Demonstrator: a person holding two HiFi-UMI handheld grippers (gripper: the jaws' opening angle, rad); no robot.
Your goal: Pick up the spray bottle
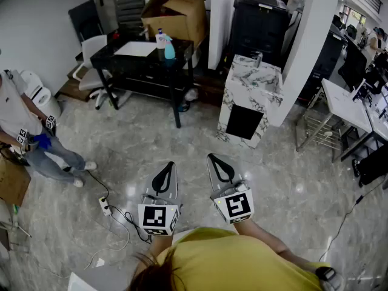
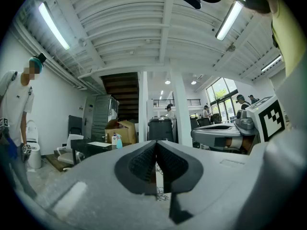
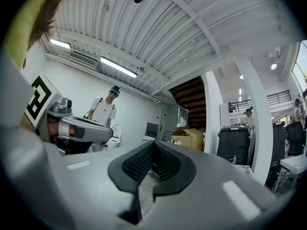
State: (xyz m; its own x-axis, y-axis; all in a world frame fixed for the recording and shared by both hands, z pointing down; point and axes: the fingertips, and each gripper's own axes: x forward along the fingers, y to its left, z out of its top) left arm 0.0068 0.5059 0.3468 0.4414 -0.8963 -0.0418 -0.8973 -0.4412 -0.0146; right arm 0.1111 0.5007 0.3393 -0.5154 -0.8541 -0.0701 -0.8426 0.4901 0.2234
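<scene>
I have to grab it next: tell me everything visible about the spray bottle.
The spray bottle looks like light blue plastic; its head is too small to make out. It stands upright on the black table, close beside a white bottle, in front of a cardboard box. Nothing holds it.

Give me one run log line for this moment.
stage: not yet approached | left gripper: shut, empty | right gripper: shut, empty | spray bottle: upright on black table, untouched

Open-plan office, black desk [image 1: 145,59] and white swivel chair [image 1: 94,53] at 11 o'clock, big copier [image 1: 260,23] at 1 o'clock, desks with monitors [image 1: 342,105] at 2 o'clock, cardboard box [image 1: 176,14], ceiling strip lights [image 2: 53,25]
</scene>
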